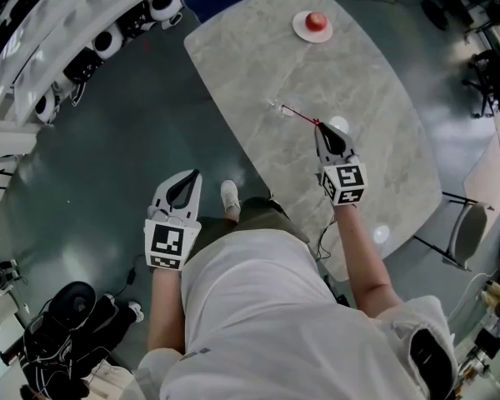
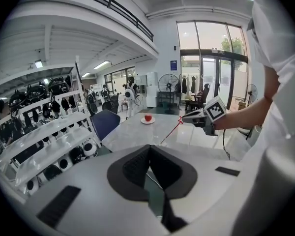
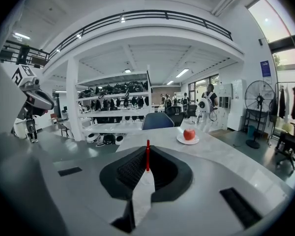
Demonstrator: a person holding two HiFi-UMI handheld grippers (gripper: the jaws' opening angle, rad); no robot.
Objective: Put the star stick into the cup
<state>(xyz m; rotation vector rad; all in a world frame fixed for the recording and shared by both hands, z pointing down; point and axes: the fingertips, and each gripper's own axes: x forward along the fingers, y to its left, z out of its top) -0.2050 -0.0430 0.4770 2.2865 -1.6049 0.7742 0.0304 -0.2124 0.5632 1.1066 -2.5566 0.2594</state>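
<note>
**Grey marble surface, star stick held over it**

Grey marble formed the long surface (image 1: pixel 375 165), which stood in a bright hall with racks of shelves (image 1: pixel 67 23) along one side. At the surface's far end sat a white plate (image 1: pixel 301 31) with a red apple (image 1: pixel 316 20) on it. Over the middle of the surface, the right gripper (image 1: pixel 321 128) had its jaws closed on the star stick (image 1: pixel 298 115). This thin red rod ran forward and to the left from the jaw tips, sloping down toward the marble. Whether its far end touched the surface could not be told. The left gripper (image 1: pixel 194 176) hung well apart from the right one, off the surface's near edge and over the dark floor (image 1: pixel 108 140). Its jaws were closed together with nothing between them.
</note>
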